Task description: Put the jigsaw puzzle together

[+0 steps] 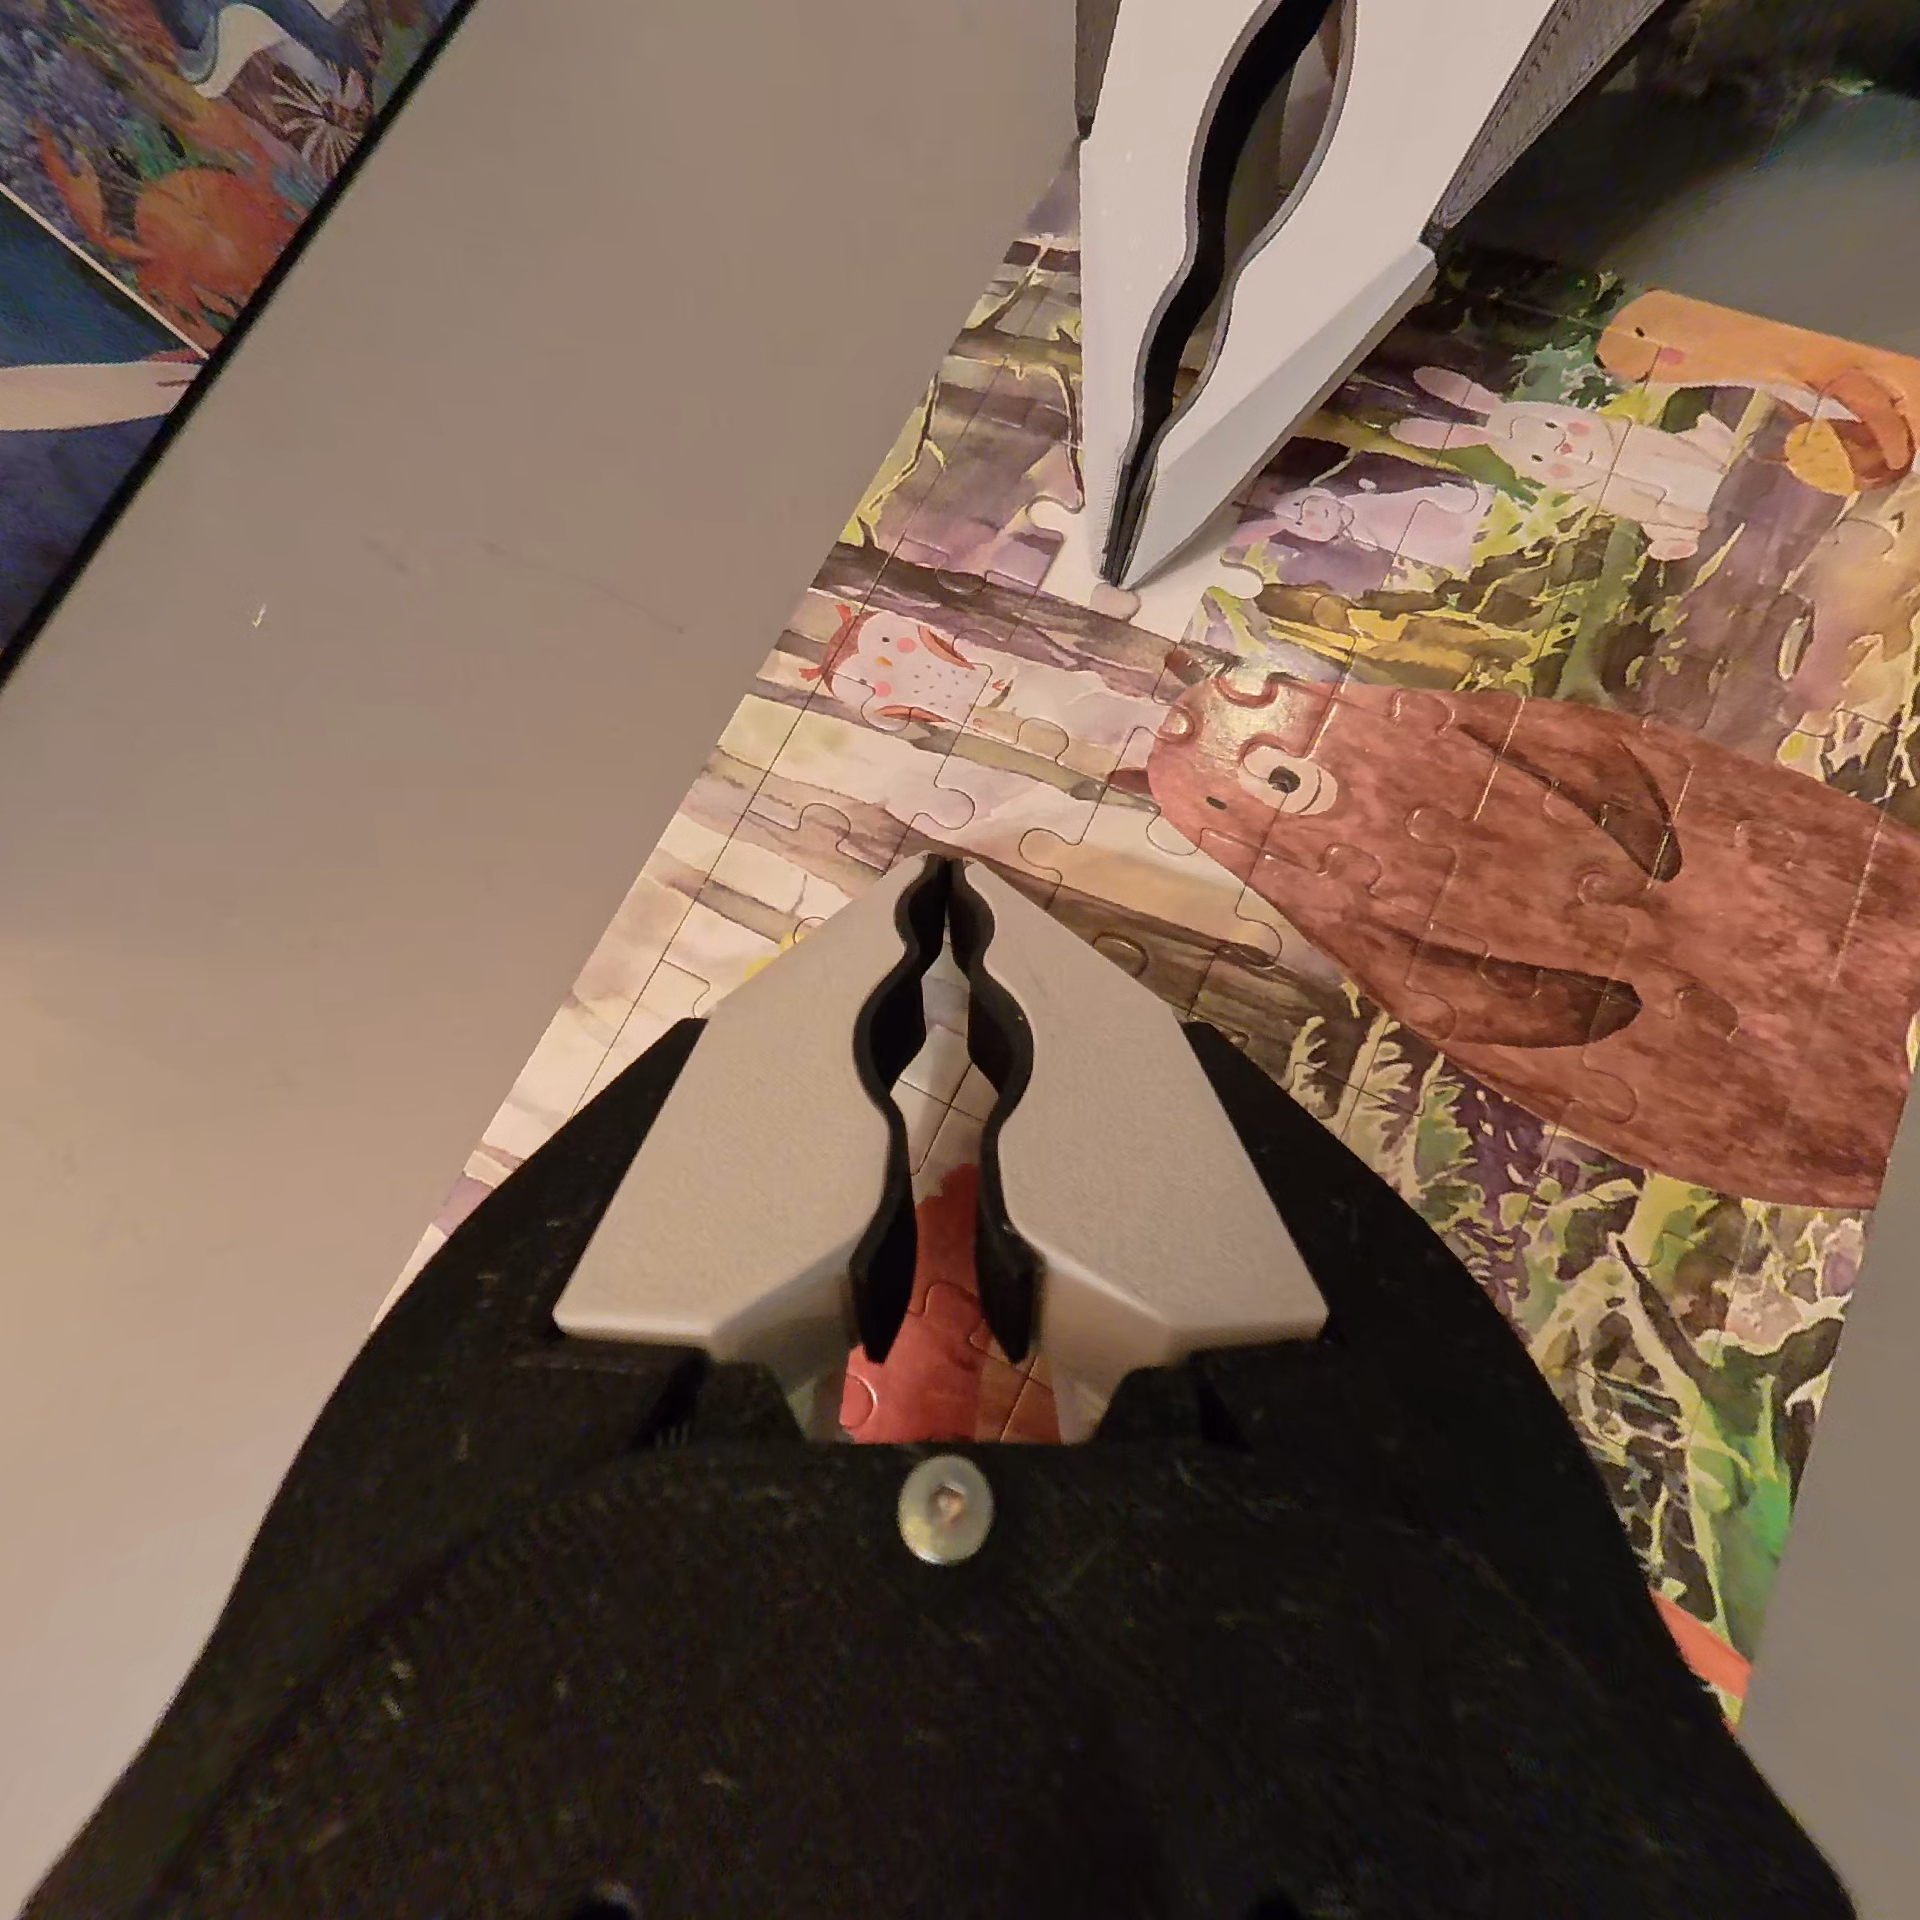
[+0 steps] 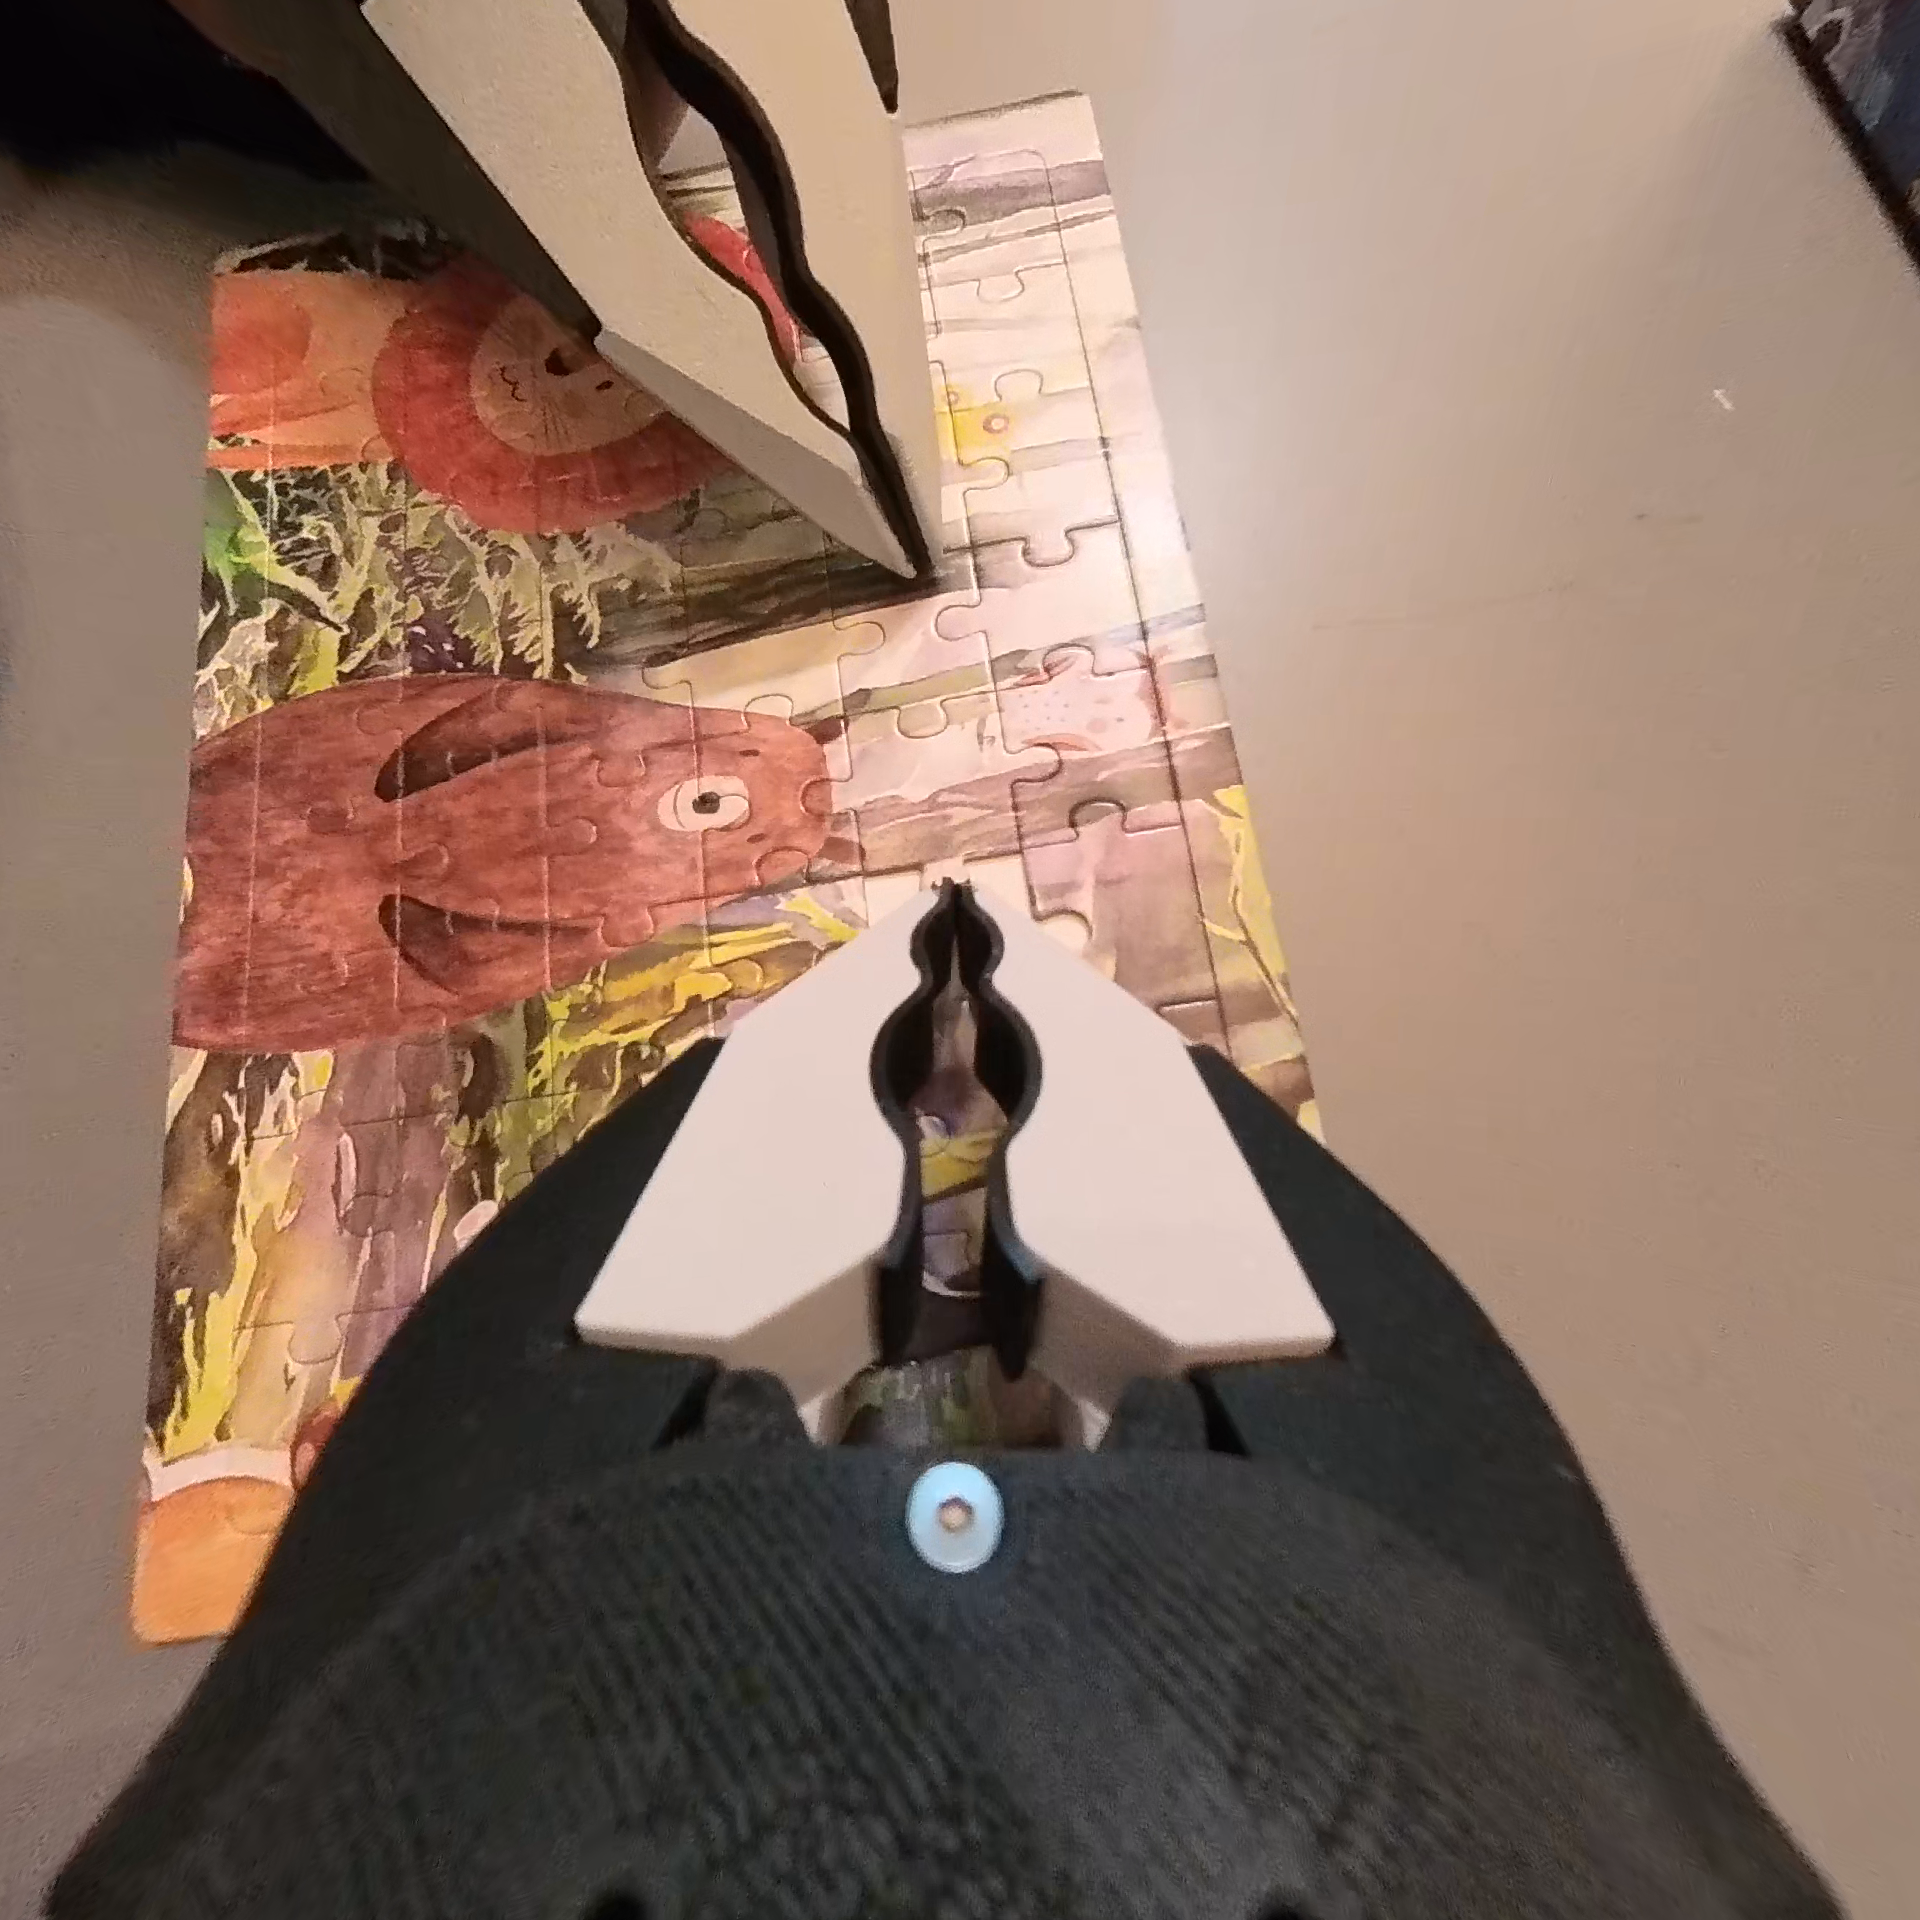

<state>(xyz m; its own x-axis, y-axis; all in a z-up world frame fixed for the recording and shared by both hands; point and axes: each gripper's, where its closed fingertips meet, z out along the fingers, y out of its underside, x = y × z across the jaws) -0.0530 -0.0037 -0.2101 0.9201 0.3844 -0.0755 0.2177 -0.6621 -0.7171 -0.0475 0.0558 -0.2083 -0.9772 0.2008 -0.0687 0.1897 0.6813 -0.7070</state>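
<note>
The jigsaw puzzle (image 1: pixel 1455 935), a forest picture with a brown animal, lies nearly whole on the grey table (image 1: pixel 416 623). My left gripper (image 1: pixel 945 868) is shut, with nothing between its pads, its tips low over the pale pieces near the puzzle's left edge. In the right wrist view it comes in from the top (image 2: pixel 912 566), its tips on the puzzle (image 2: pixel 468 831). My right gripper (image 2: pixel 954 885) is shut, its tips down on a small piece-shaped white patch (image 2: pixel 1000 883). The left wrist view shows the right gripper (image 1: pixel 1114 574) on that white patch (image 1: pixel 1174 597). I see no loose piece held.
A dark-framed colourful picture with an orange shape (image 1: pixel 156 208) lies beyond the table's far left corner; its edge also shows in the right wrist view (image 2: pixel 1860 83). Bare grey table (image 2: pixel 1558 727) runs along the puzzle's side. Tip to tip, the grippers are about 7 cm apart.
</note>
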